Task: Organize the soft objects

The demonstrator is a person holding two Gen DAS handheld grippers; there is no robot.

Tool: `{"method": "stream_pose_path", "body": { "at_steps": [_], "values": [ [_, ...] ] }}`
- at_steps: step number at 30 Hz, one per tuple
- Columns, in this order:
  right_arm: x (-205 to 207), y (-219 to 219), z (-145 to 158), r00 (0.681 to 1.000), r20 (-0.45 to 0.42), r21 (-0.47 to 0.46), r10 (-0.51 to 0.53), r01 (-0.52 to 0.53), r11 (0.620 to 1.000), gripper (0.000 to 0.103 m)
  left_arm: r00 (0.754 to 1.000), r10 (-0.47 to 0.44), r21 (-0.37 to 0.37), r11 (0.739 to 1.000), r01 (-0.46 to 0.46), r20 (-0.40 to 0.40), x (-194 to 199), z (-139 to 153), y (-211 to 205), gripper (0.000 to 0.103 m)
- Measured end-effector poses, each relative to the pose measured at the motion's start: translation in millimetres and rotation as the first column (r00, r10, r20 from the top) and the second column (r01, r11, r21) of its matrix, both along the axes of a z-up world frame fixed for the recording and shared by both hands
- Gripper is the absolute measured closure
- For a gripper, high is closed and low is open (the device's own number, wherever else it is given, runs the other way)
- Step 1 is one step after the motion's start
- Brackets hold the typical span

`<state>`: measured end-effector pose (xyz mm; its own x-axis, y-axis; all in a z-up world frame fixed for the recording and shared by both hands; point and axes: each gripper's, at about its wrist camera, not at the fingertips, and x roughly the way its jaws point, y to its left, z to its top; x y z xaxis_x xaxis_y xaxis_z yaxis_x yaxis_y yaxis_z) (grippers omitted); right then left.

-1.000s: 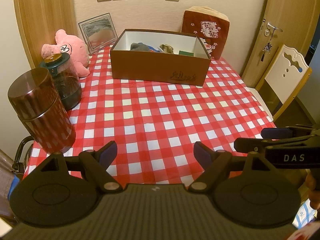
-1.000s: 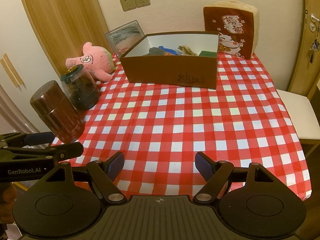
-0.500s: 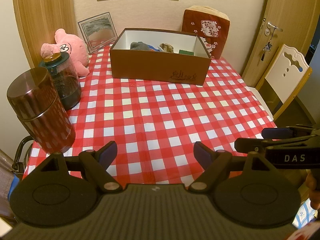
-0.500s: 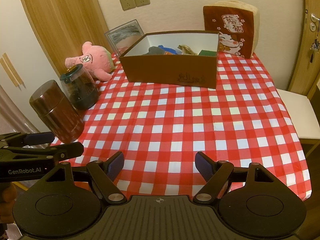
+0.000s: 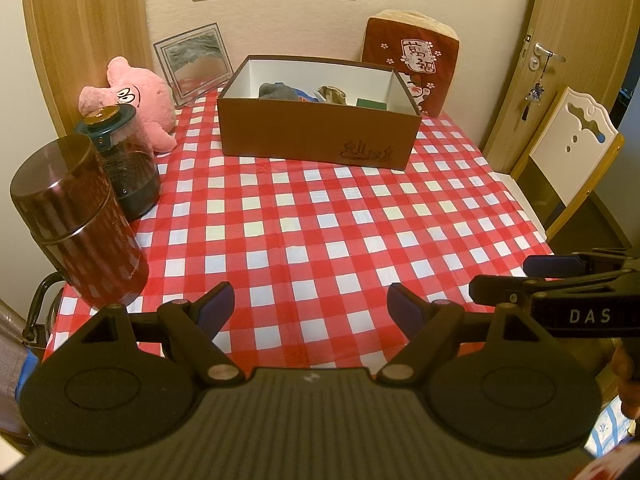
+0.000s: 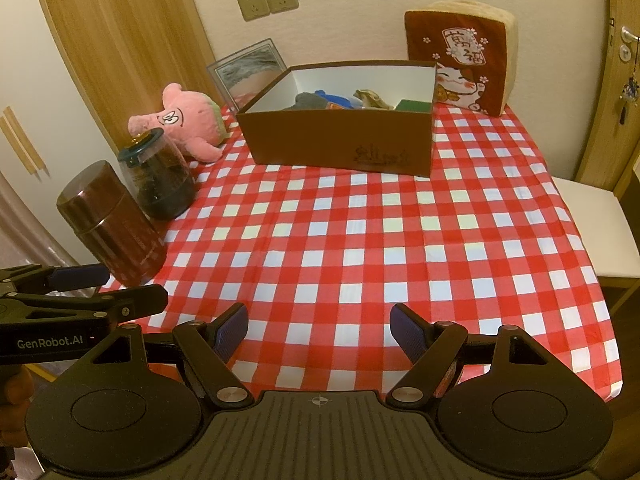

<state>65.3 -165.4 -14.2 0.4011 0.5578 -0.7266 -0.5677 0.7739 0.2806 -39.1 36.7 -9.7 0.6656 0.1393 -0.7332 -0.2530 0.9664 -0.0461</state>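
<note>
1. Left gripper [image 5: 310, 306] and right gripper [image 6: 319, 326] both stand wide apart with nothing between them, above the tablecloth [image 5: 320, 216].
2. Box [image 5: 320, 132] at 12 o'clock; the soft things [image 5: 278, 91] inside are half hidden by its wall.
3. Pink plush [image 6: 188, 120] at 10 o'clock, partly behind a jar [image 6: 160, 172].
4. Readable: "DAS", "GenRobot.AI".

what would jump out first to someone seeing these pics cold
The red and white checked tablecloth fills nearly the whole view. An open brown box sits at its far side with a few soft items inside. A pink plush toy lies at the far left near two dark jars, and a red lucky-cat cushion leans on the wall behind the box. Both grippers hover open and empty at the near edge.
</note>
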Motion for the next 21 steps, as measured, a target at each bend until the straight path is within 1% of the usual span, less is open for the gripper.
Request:
{"method": "stream_pose_path", "body": {
  "at_steps": [10, 21],
  "values": [
    [0.4, 0.8, 0.5, 1.000, -0.002, -0.001, 0.000, 0.000, 1.000, 0.025, 1.000, 0.000, -0.002, 1.000, 0.000, -0.001, 1.0, -0.6, 0.4, 0.021],
    [8.7, -3.3, -6.0, 1.000, -0.011, -0.007, -0.007, 0.007, 1.000, 0.025, 1.000, -0.011, -0.003, 1.000, 0.011, -0.006, 9.3, -5.5, -4.0, 0.021]
  ]
}}
